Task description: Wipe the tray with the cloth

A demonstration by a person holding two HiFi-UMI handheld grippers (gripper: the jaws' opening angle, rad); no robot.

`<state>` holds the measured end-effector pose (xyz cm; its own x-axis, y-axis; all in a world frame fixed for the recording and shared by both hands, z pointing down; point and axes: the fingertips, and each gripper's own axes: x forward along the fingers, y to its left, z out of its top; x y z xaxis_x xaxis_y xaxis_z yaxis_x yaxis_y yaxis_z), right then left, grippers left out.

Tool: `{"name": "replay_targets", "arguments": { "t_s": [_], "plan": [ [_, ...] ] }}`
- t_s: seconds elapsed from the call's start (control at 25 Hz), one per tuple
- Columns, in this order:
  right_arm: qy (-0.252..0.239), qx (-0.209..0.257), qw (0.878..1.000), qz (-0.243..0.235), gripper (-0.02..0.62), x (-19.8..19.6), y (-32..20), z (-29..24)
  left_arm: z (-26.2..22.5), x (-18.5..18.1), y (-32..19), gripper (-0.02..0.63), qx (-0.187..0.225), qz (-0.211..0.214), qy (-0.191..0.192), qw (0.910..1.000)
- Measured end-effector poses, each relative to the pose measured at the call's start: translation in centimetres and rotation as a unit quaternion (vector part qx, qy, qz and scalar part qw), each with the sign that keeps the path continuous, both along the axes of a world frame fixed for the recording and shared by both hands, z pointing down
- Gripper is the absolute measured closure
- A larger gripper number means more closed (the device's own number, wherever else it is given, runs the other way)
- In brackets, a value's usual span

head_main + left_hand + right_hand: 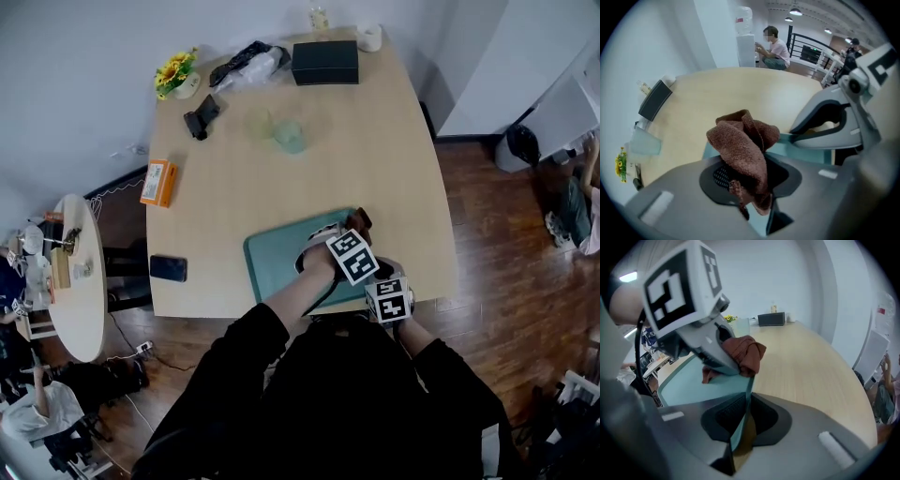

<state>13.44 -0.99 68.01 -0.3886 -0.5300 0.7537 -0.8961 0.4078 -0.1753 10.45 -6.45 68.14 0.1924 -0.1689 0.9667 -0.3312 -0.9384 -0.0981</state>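
A teal tray (272, 262) lies at the near edge of the wooden table (281, 178). My left gripper (747, 183) points steeply down over the tray's right part and is shut on a crumpled brown cloth (743, 140), which bulges out beyond the jaws. In the head view the cloth (361, 222) shows just past the left marker cube. My right gripper (743, 416) is shut on the tray's thin teal rim (749, 394) at the near right corner. The right gripper view has the left gripper (726, 369) and the cloth (747, 355) just ahead, over the tray.
Farther back on the table stand a black box (324, 63), two pale cups (289, 136), a black gadget (202, 117), flowers (174, 73) and an orange box (157, 182). A phone (168, 268) lies left of the tray. A round side table (80, 281) stands at the left.
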Motion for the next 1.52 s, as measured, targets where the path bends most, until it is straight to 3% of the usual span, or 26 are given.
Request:
{"name": "replay_targets", "arguments": {
  "t_s": [0.08,0.24,0.36,0.52,0.76,1.24,1.36,1.52],
  "plan": [
    [0.002,0.003,1.0,-0.005,0.558,0.0,0.1,0.1,0.1,0.2,3.3,0.503,-0.017,-0.004,0.019,0.9997],
    [0.017,0.022,0.999,-0.025,0.555,0.0,0.4,0.2,0.1,-1.0,7.8,0.503,-0.052,-0.06,0.068,0.9945],
    [0.014,0.018,0.999,-0.022,0.554,0.1,0.2,0.2,0.0,-1.5,10.6,0.503,-0.063,-0.046,0.085,0.9934],
    [0.01,0.017,1.0,-0.024,0.554,0.0,0.1,0.2,-0.3,-0.7,13.6,0.505,-0.101,-0.038,0.137,0.9847],
    [0.015,0.008,1.0,-0.018,0.555,0.0,0.0,0.1,0.2,-4.2,13.4,0.505,-0.08,-0.013,0.09,0.9926],
    [0.018,0.003,1.0,-0.003,0.556,0.0,-0.1,0.3,0.6,-19.9,14.7,0.503,-0.093,-0.125,0.059,0.986],
    [0.023,0.006,1.0,0.003,0.557,0.0,0.0,0.3,0.8,-22.6,12.3,0.503,-0.089,-0.165,0.059,0.9805],
    [0.034,0.008,0.999,0.016,0.559,0.1,-0.2,0.2,0.9,-25.5,5.4,0.503,-0.045,-0.206,0.042,0.9767]
  ]
}}
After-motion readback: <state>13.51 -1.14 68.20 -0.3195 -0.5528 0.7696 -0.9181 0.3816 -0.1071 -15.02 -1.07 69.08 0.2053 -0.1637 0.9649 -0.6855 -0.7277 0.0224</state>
